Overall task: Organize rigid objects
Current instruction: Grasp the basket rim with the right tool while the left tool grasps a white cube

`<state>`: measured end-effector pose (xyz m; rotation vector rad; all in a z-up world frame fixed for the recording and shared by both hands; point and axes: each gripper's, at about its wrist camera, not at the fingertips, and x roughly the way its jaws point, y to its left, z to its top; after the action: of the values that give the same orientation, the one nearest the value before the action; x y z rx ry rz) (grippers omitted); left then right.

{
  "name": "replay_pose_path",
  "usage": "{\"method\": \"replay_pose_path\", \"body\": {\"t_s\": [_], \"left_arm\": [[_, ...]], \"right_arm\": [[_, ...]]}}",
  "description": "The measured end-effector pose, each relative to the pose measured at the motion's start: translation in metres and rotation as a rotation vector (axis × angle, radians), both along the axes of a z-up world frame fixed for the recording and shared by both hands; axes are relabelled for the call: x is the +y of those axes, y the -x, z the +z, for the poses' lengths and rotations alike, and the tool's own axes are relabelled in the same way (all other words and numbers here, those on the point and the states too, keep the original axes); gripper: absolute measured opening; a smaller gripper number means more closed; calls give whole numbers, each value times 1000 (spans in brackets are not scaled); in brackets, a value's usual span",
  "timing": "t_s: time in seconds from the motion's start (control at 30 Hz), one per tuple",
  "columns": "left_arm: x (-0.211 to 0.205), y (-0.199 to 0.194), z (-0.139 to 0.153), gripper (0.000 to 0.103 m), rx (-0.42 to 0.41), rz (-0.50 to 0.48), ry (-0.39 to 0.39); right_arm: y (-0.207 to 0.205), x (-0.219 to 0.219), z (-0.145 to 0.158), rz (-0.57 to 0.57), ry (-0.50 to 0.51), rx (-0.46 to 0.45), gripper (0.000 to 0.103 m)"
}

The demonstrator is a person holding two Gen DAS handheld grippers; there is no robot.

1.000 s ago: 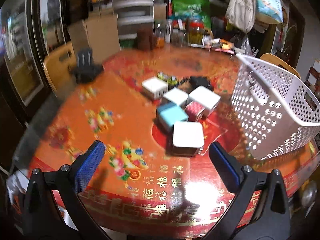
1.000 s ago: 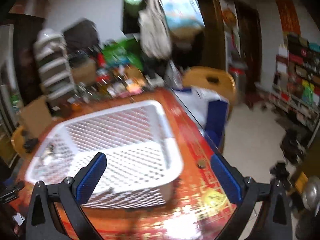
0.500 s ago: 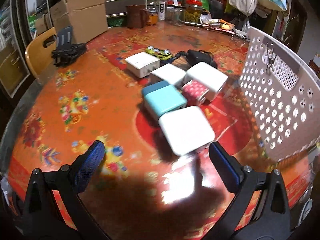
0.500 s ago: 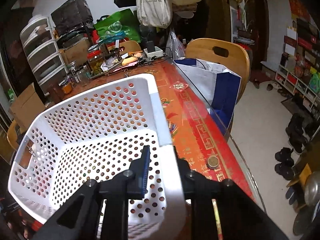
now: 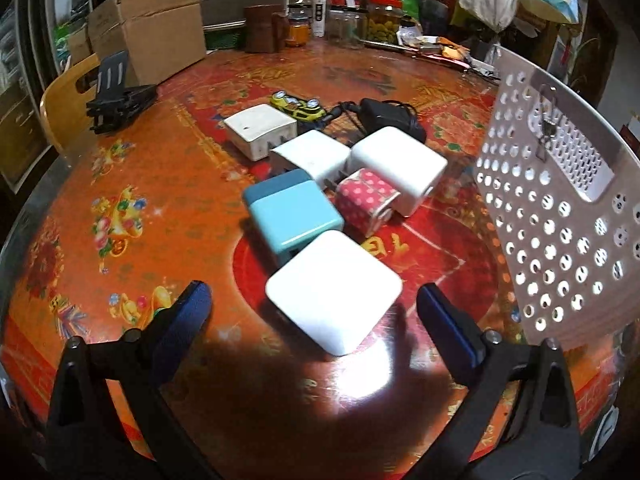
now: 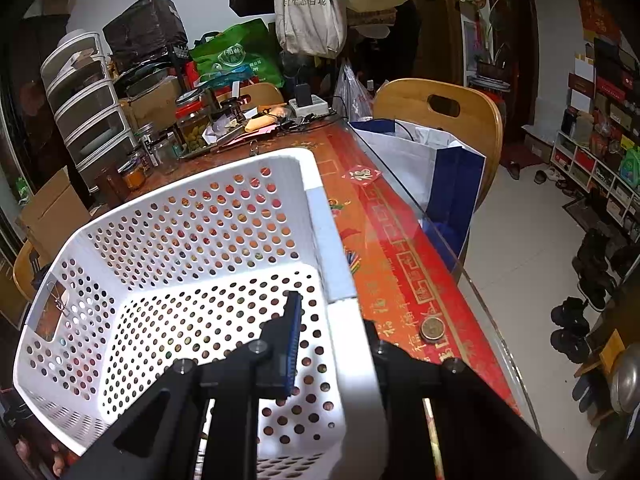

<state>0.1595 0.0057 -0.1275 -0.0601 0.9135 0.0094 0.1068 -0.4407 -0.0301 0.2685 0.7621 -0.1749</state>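
The left claw (image 5: 314,312) is gaping wide around the white cube (image 5: 334,290), touching nothing. The right claw (image 6: 332,336) is pinching the basket (image 6: 160,240) wall. Closing off-centre is likely risking nudging the cube into the blue cube (image 5: 292,216).

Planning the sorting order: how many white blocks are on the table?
4: nearest white block between the left claw's fingers, one far left, one mid-cluster, one rightmost. None seems hidden.
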Motion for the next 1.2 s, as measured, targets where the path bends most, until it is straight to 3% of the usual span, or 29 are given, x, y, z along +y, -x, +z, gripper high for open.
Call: {"method": "replay_pose_path", "body": {"t_s": [0.13,0.33,0.53,0.73,1.2], "left_arm": [[-1,4,1,56,-13,-13,-10],[4,8,5,56,-39,-3,-36],[28,9,31,56,-101,57,-98],[32,3,53,56,-145,55,-147],[-27,-27,134,56,-264,-63,-231]], "right_arm": [[-1,0,0,4,4,3,16],[-1,1,1,7,5,6,16],[-1,2,0,9,11,7,16],[-1,2,0,9,9,7,16],[-5,2,-1,16,15,16,16]]}}
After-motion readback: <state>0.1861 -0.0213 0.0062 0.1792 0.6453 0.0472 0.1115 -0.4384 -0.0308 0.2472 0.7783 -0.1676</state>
